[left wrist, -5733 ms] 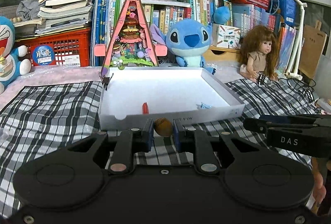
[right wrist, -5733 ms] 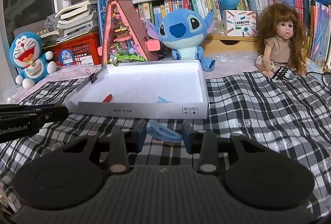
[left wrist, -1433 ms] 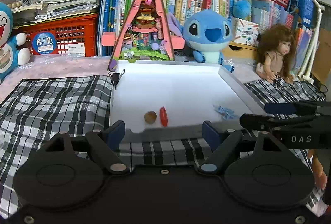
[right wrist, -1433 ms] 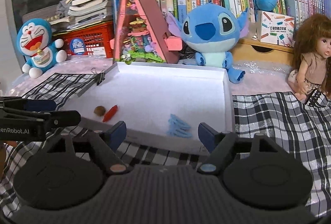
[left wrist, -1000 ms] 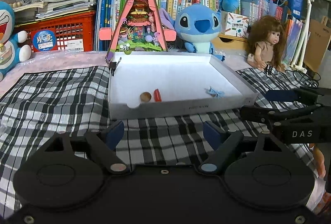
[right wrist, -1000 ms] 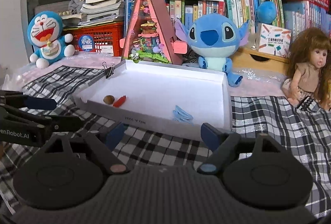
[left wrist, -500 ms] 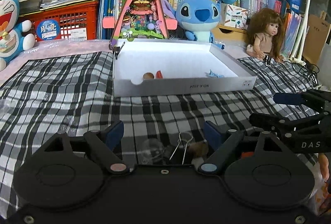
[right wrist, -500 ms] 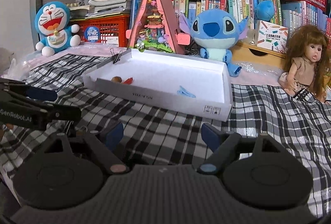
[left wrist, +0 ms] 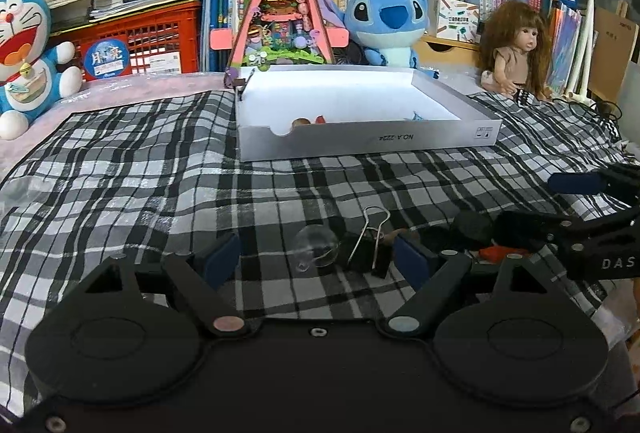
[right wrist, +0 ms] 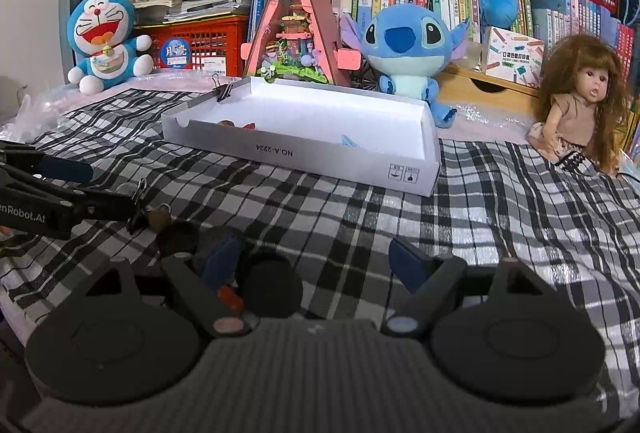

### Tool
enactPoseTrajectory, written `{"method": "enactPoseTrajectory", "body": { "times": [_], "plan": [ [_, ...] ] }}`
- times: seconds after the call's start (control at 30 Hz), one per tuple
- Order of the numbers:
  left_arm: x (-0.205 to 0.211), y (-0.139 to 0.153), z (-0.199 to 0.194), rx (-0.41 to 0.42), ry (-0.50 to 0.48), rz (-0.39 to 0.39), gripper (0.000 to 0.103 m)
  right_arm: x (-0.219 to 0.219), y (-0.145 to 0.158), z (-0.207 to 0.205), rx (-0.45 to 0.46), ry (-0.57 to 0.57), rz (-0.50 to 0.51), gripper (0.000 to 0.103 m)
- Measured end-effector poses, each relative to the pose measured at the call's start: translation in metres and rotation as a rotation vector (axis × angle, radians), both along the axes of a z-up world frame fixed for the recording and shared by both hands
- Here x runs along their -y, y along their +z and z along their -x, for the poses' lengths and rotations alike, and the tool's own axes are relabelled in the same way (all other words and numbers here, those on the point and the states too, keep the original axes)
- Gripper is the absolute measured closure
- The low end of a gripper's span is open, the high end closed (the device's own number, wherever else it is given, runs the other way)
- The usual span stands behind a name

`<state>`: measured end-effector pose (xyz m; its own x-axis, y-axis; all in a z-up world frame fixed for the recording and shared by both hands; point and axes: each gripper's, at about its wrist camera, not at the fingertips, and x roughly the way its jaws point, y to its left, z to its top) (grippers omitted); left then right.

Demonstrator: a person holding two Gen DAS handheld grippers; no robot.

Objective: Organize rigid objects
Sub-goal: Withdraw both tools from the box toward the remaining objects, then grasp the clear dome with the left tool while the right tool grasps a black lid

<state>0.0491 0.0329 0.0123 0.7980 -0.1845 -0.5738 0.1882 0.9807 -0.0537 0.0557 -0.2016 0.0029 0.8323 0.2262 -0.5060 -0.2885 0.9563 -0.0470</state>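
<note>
Grippers both spread wide, empty, low over plaid cloth [left wrist: 120,161]. Left gripper [left wrist: 318,259]: binder clip [left wrist: 366,253] and clear ball [left wrist: 316,247] on cloth between its fingers, untouched. Right gripper [right wrist: 316,267]: black disc [right wrist: 272,289] near its left finger. White box [right wrist: 304,157] beyond holds brown nut [left wrist: 301,122], red piece [left wrist: 320,119], blue clip [right wrist: 349,141].

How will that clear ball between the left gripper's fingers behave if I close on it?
The clear ball looks round and smooth, so it may roll or squirt out of the open left gripper. It seems hollow, likely light. The binder clip sits right beside it and may get nudged.
</note>
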Motion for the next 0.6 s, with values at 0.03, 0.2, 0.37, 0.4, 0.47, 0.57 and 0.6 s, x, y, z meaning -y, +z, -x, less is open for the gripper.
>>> {"method": "enactPoseTrajectory", "body": {
  "times": [0.03,0.2,0.37,0.4,0.47,0.57,0.6],
  "plan": [
    [-0.001,0.000,0.001,0.001,0.004,0.002,0.021,0.000,-0.001,0.002,0.001,0.001,-0.003,0.014],
    [-0.009,-0.002,0.008,-0.008,0.019,0.016,0.030,0.002,-0.003,0.011,0.002,0.002,-0.014,0.016],
    [-0.017,-0.002,0.014,0.001,0.040,-0.001,0.051,0.005,-0.003,0.017,0.017,-0.018,-0.018,0.030],
    [-0.018,-0.002,0.015,0.000,0.042,-0.007,0.054,0.006,-0.003,0.018,0.020,-0.026,-0.021,0.035],
    [-0.019,-0.003,0.014,-0.004,0.050,-0.024,0.058,0.007,-0.002,0.019,0.027,-0.037,-0.026,0.040],
    [-0.019,-0.006,0.013,-0.006,0.050,-0.031,0.059,0.006,-0.002,0.020,0.025,-0.028,-0.030,0.044],
    [-0.018,-0.006,0.012,-0.006,0.048,-0.031,0.059,0.005,-0.002,0.021,0.024,-0.023,-0.027,0.044]
  ]
}}
